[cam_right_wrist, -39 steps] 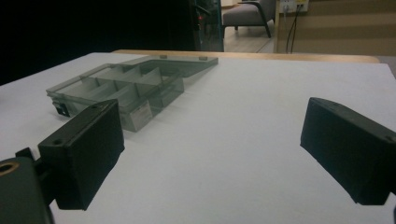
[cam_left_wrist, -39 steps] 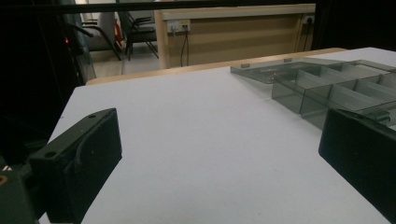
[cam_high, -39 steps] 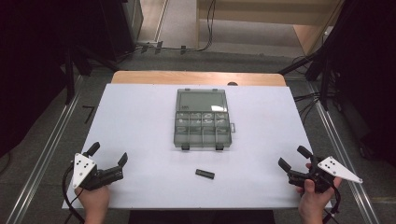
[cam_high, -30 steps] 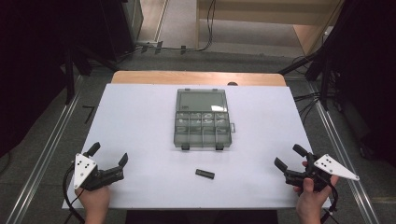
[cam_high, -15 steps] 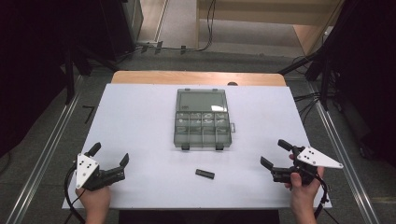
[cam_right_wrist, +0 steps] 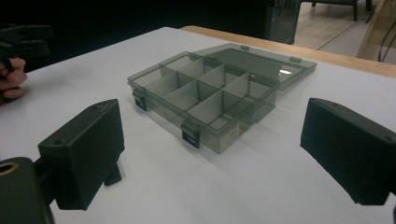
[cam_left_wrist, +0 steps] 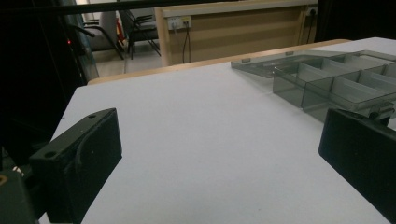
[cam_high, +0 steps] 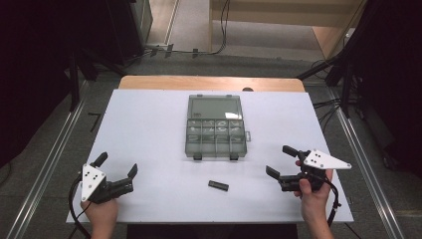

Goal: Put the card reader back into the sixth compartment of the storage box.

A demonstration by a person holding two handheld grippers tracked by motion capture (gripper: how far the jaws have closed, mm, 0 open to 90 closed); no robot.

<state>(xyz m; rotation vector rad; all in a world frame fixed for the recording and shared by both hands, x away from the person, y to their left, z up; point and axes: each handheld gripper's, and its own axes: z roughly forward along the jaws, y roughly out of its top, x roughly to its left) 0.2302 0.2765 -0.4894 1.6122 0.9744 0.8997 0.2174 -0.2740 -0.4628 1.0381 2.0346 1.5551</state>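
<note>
A smoky transparent compartment box (cam_high: 216, 131) lies mid-table with its lid folded open toward the far side. A small black oblong piece (cam_high: 218, 185) rests on the white table (cam_high: 149, 124) just in front of the box. My right gripper (cam_high: 279, 160) is open, right of that piece and pointing left toward it. The right gripper view has the box (cam_right_wrist: 210, 93) between its spread jaws, and the black piece (cam_right_wrist: 113, 175) peeks from behind one jaw. My left gripper (cam_high: 118, 164) hovers open near the front left corner, with the box (cam_left_wrist: 336, 84) far off to its right.
The table's wooden far edge (cam_high: 209, 82) borders a floor with cables. Metal rails (cam_high: 45, 169) run along both sides. The other hand (cam_right_wrist: 11, 79) holding its gripper appears at the left edge of the right gripper view.
My right gripper has moved left from the table's right front corner toward the small black piece. The left gripper has stayed put.
</note>
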